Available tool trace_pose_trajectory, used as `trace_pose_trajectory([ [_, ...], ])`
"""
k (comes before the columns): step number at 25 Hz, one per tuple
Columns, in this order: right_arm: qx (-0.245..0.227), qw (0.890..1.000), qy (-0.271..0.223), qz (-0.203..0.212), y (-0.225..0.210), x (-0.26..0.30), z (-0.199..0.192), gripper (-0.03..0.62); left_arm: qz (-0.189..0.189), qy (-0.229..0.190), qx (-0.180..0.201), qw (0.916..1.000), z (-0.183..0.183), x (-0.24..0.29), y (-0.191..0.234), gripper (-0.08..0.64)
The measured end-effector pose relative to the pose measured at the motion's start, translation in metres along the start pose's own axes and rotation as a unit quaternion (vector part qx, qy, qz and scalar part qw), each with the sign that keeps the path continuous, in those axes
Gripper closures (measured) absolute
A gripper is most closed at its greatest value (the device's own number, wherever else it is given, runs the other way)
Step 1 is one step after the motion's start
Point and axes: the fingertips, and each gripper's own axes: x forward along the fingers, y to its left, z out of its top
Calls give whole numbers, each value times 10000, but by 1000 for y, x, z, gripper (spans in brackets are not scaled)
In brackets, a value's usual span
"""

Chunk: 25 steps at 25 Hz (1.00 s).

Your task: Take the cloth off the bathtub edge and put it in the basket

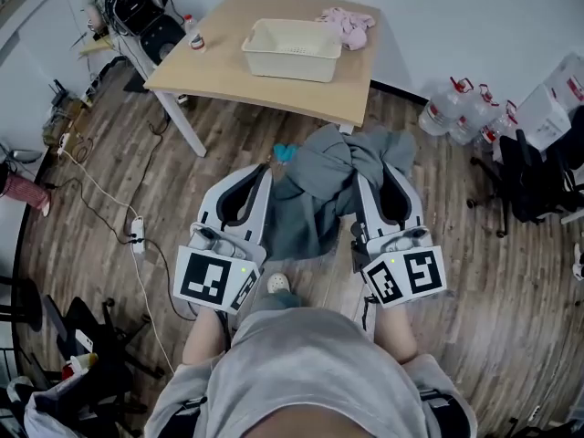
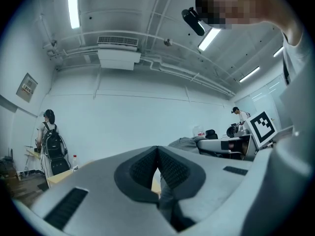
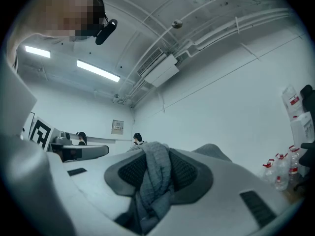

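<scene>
We hold the grey cloth [image 1: 321, 194] off the floor between 2 grippers. The right gripper [image 1: 372, 185] is clamped on a thick fold of it, and the left gripper [image 1: 263, 173] is pinched on a thin edge. The basket [image 1: 292, 67] sits on the table [image 1: 233, 73] ahead, well apart from the cloth.

Grey cloth [image 1: 328, 185] here: soft, matt, hanging in loose folds. In the right hand-held gripper [image 3: 156, 168] view its weave comes up ribbed, almost knitted. The pads [image 3: 132, 173] biting it are dark and rubbery-looking, with a fine grid texture. It's the same on my left hand-held gripper [image 2: 157, 151], where a thin fold sits pinched. Both shells are smooth pale plastic, matt with a faint sheen. The marker cube [image 1: 212, 279] has flat black-and-white print. Ahead, the bench [image 1: 228, 62] has a smooth pale wood top, the basket [image 1: 287, 65] is dull cream plastic, and the pink cloth [image 1: 349, 26] looks fluffy. The floor [image 1: 456, 245] is grainy wood planks, slightly glossy.
</scene>
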Motion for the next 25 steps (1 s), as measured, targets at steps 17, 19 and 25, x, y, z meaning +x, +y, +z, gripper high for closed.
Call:
trace_pose_trajectory([
  [17,-46,9990,-130,-433,29,100,-24,462,-304,-75,-30,9995,-19,29,117,546],
  [19,-67,9989,-99,-450,30,106,-26,462,-317,-80,-74,9994,-22,32,123,546],
  [25,-50,9986,-16,-524,20,123,-32,462,-400,18,-157,9991,-32,52,134,545],
])
